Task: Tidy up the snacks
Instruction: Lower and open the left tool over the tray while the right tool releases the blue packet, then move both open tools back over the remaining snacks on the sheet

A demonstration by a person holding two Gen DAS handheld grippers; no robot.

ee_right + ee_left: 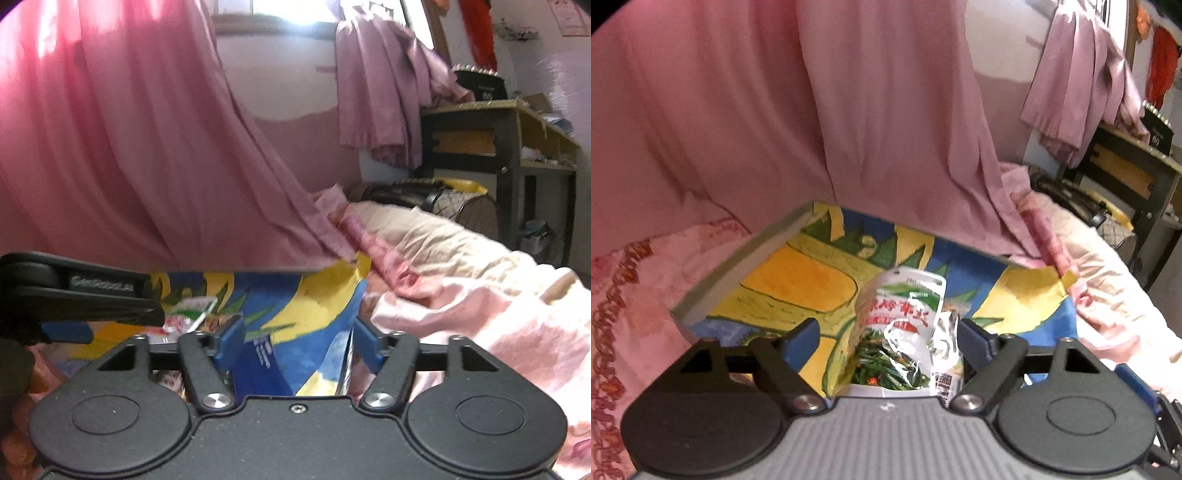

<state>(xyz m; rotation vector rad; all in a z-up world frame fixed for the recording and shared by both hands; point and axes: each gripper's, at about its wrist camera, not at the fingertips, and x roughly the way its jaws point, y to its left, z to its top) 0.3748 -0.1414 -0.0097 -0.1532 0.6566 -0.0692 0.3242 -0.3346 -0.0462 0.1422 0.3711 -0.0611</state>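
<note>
the snack packet (905, 325) looks light, crinkly and slippery, a foil-type pouch that crushes easily; judged best gripped across its flat sealed top edge, not the soft middle. it is white and green with red print and a picture of green vegetables. it lies between the fingers of the left gripper (886, 332), which stand released, pads clear of it, on the blue and yellow bag (295, 314). the right gripper (295, 332) is also released, its fingers (231, 339) straddling a fold of that bag.

Home bedroom: bed (461, 258), curtains (129, 147).
</note>
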